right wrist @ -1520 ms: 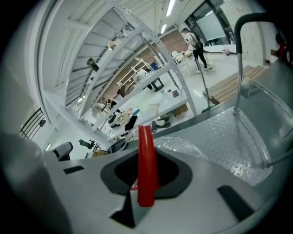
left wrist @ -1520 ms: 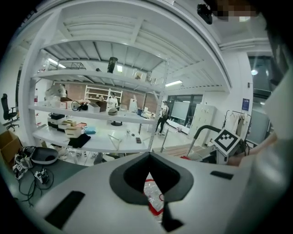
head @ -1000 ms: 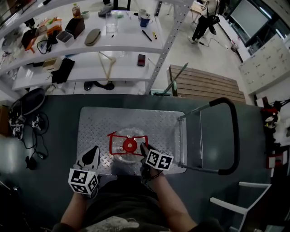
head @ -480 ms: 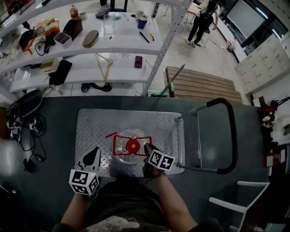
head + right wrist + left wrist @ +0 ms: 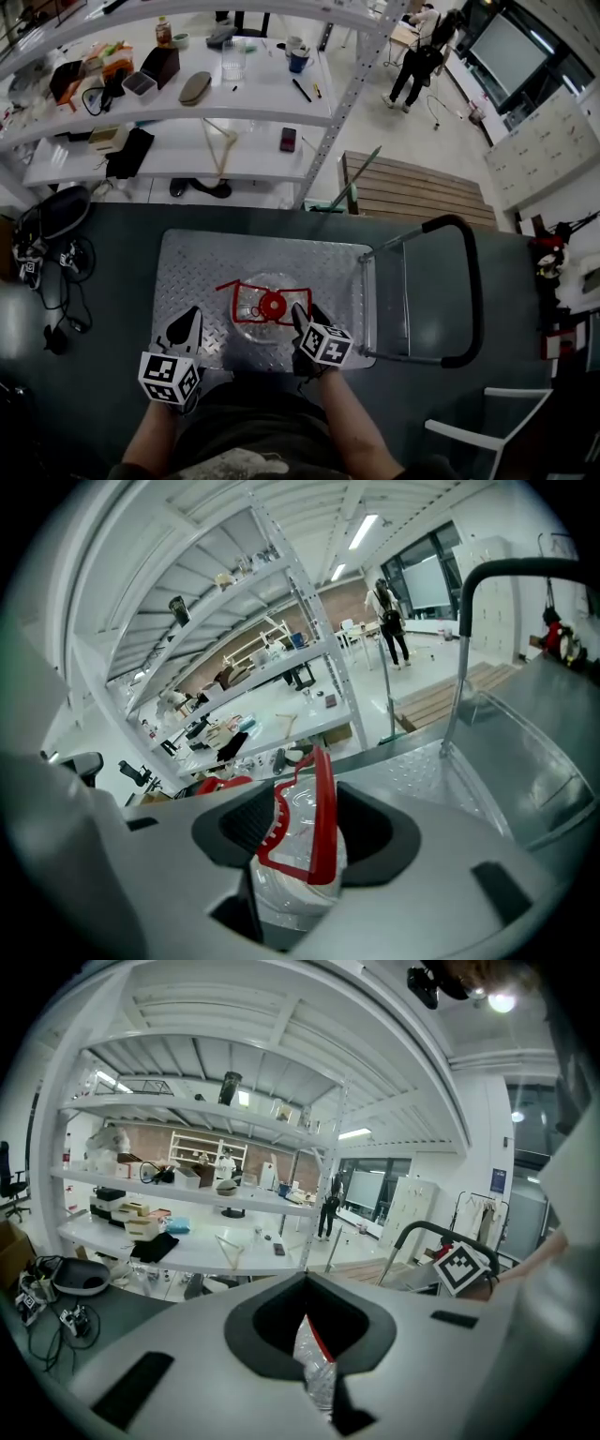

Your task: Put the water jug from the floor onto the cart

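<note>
The clear water jug [image 5: 253, 323] with a red cap [image 5: 273, 305] and a red carry handle [image 5: 239, 284] stands on the cart's metal deck [image 5: 197, 262]. My right gripper [image 5: 302, 317] is at the handle's right end. In the right gripper view the red handle [image 5: 322, 808] runs between the right gripper's [image 5: 305, 832] jaws. They have just been opening, and a gap shows beside the handle. My left gripper [image 5: 187, 323] hovers left of the jug near the deck's front edge, its tips together and empty. A sliver of the jug [image 5: 314, 1363] shows past the left gripper [image 5: 305, 1283].
The cart's black push bar [image 5: 469, 281] rises on the right. White shelves [image 5: 187, 103] with assorted items stand behind the cart. A wooden pallet [image 5: 422, 183] lies beyond on the right, a bag and cables [image 5: 47, 244] on the left floor. A person [image 5: 412, 66] stands far off.
The jug stays in place on the deck. Both grippers have barely moved. The right gripper still sits at the handle's right end.
</note>
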### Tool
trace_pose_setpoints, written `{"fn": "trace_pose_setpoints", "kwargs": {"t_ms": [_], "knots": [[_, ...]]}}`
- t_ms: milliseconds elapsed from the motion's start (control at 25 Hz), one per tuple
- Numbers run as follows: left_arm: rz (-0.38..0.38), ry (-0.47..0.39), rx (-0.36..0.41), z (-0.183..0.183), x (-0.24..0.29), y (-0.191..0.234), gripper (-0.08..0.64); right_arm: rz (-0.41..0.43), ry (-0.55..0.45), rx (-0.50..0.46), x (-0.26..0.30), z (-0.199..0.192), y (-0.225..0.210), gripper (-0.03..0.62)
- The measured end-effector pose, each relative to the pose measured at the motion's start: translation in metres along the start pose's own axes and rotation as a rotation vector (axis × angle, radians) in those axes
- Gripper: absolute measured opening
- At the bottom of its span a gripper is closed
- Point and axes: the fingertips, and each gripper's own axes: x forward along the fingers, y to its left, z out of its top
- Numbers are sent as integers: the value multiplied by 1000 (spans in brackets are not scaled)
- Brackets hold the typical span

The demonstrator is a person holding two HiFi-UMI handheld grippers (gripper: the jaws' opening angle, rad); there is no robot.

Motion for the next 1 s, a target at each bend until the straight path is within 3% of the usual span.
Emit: {"fn": "trace_pose_setpoints", "kwargs": {"t_ms": [320, 680, 1000], "knots": [[68, -31, -3, -3, -25, -35, 5, 60, -45, -6, -35, 0, -8, 178], [90, -75, 0, -13, -48, -116, 5, 143, -170, -3, -113, 25, -32, 178], [97, -148, 32, -15, -77, -201, 5, 333, -251, -17, -198, 44, -37, 164]]}}
